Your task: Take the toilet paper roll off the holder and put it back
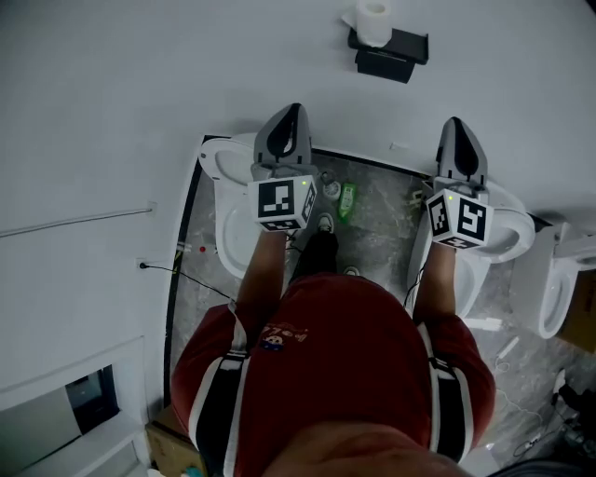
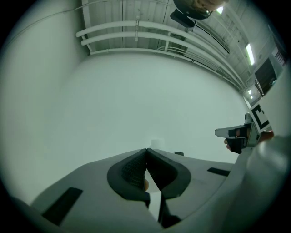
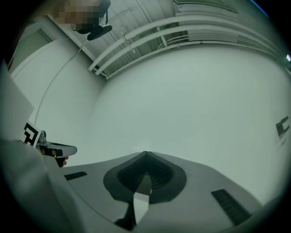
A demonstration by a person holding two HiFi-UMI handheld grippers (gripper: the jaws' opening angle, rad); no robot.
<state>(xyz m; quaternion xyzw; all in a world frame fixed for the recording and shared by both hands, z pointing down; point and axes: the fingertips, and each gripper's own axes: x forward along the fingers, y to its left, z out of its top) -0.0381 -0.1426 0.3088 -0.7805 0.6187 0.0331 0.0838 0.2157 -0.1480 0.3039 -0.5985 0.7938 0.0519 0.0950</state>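
Note:
A white toilet paper roll (image 1: 374, 20) sits on a black holder (image 1: 391, 54) fixed to the white wall, at the top of the head view. Both grippers are held out towards the wall, well short of the roll and apart from it. My left gripper (image 1: 291, 112) is to the lower left of the holder, its jaws shut with nothing between them (image 2: 146, 150). My right gripper (image 1: 454, 124) is to the lower right of the holder, also shut and empty (image 3: 145, 153). Each gripper view faces mostly bare wall, with the other gripper at its edge.
Below me, white toilets (image 1: 228, 200) (image 1: 498, 233) stand on a grey marble floor, with a third (image 1: 549, 279) at the right. A green bottle (image 1: 346, 200) lies on the floor between them. A thin cable (image 1: 186, 275) runs along the left.

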